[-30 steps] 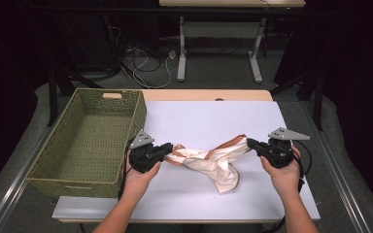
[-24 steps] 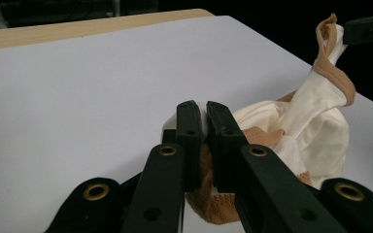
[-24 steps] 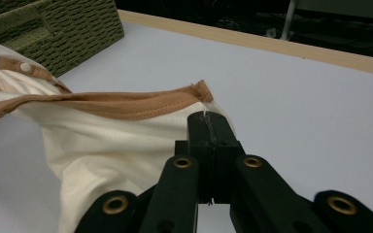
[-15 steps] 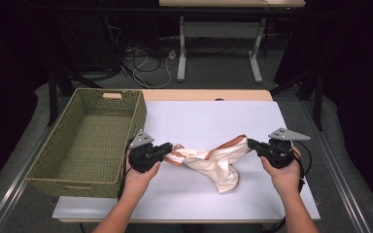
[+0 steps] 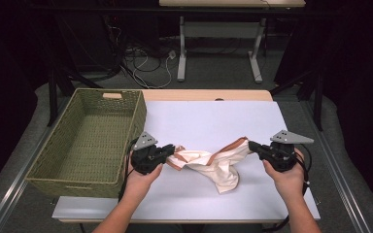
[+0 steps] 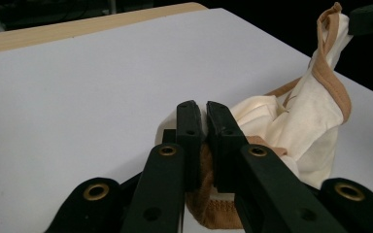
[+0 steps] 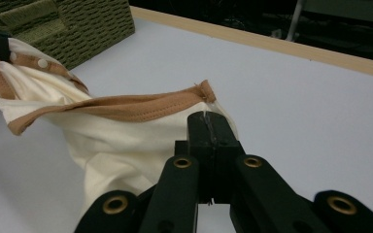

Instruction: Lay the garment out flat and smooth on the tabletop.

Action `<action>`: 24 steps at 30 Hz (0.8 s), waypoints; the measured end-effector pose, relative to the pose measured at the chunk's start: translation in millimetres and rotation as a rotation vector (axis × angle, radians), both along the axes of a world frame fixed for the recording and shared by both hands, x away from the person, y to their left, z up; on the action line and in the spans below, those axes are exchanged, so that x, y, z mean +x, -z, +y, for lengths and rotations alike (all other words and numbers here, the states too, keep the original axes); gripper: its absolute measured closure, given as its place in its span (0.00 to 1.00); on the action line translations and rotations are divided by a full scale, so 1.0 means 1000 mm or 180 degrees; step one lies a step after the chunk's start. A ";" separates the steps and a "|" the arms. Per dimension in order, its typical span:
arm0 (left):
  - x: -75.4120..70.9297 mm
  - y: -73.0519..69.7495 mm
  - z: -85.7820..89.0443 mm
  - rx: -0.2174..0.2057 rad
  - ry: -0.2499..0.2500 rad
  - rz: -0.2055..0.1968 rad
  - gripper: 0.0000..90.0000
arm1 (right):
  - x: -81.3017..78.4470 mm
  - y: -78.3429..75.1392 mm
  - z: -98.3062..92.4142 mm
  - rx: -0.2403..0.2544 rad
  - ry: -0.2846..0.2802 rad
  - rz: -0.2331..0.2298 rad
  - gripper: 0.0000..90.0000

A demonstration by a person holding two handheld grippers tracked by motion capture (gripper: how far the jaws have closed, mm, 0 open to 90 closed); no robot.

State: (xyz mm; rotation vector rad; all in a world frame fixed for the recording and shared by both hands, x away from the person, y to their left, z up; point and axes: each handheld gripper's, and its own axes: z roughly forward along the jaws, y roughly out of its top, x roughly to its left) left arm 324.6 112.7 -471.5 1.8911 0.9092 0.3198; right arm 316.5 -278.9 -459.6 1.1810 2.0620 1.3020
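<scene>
A cream cloth garment (image 5: 213, 162) with tan trim hangs stretched between my two grippers over the white table (image 5: 213, 121). My left gripper (image 5: 171, 151) is shut on its left end; in the left gripper view the jaws (image 6: 205, 116) pinch the tan-edged cloth (image 6: 291, 121). My right gripper (image 5: 251, 145) is shut on the right end, its jaws (image 7: 209, 124) closed on the cream fabric (image 7: 126, 126) just below the tan hem. The middle of the garment sags down to the table surface.
A green woven basket (image 5: 90, 141) stands at the table's left, close to my left gripper; its corner (image 7: 77, 29) is in the right gripper view. A wooden edge (image 5: 204, 94) runs along the table's far side. Desk legs and cables lie on the floor beyond.
</scene>
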 end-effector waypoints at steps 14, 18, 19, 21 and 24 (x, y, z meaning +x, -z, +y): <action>-0.028 0.017 0.004 0.0074 0.0098 0.0113 0.94 | -0.034 0.013 -0.003 -0.0077 -0.0105 0.0060 1.00; -0.031 0.025 0.006 0.0036 0.0064 0.0168 0.94 | -0.040 0.022 -0.004 -0.0103 -0.0131 0.0138 1.00; -0.032 0.026 0.007 0.0054 0.0090 0.0212 0.94 | -0.041 0.023 -0.004 -0.0106 -0.0129 0.0170 1.00; -0.034 0.029 0.007 0.0074 0.0088 0.0208 0.94 | -0.043 0.027 -0.004 -0.0101 -0.0125 0.0212 1.00; -0.038 0.034 0.006 0.0095 0.0084 0.0229 0.94 | -0.046 0.033 -0.005 -0.0112 -0.0139 0.0279 1.00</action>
